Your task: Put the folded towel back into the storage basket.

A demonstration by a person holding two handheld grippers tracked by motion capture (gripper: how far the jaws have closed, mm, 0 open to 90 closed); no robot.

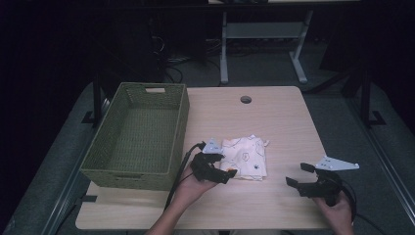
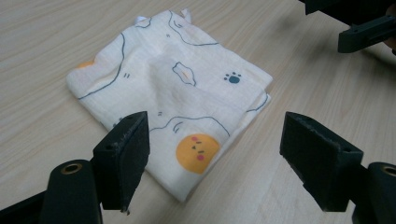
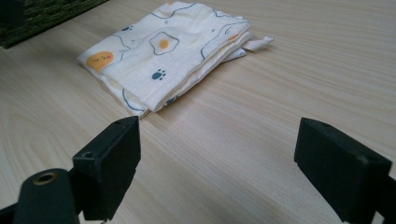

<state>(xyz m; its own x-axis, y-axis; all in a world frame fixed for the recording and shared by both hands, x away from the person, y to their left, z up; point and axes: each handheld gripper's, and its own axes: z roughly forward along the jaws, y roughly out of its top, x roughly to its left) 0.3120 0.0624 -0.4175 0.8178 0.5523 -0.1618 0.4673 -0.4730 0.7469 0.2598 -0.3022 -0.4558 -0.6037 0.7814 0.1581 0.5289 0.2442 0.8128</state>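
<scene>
Cloth: I saw the folded cloth [image 1: 245, 157] lying flat on the wooden table [image 1: 274, 112], near the table's middle and towards my side. It was cream, printed with fried eggs, paw marks and round orange faces, and folded into a rough square of several layers.

Left gripper: My left gripper [image 1: 221, 172] sat at the cloth's near left corner in the high view. In the left gripper view [image 2: 215, 156] its jaws stood wide apart with nothing between them; the cloth [image 2: 173, 93] lay just ahead, one corner reaching in between the two black pads [image 2: 126, 156]. I could not tell whether a pad touched the fabric.

Right gripper: My right gripper [image 1: 298, 176] rested well to the right of the cloth, over bare table. In the right gripper view [image 3: 217, 170] its jaws were also spread wide and held nothing; the cloth [image 3: 163, 51] lay ahead and to the left, apart from the pads, its stacked edges facing the camera.

Hands: A hand [image 1: 188, 188] held the left gripper from below, and another hand [image 1: 337, 213] held the right one near the table's front edge.

Basket: A green woven basket [image 1: 182, 122] stood on the left part of the table, beside the cloth but not touching it.

Table hole: A round cable hole [image 1: 245, 99] lay beyond the cloth, near the far edge.
</scene>
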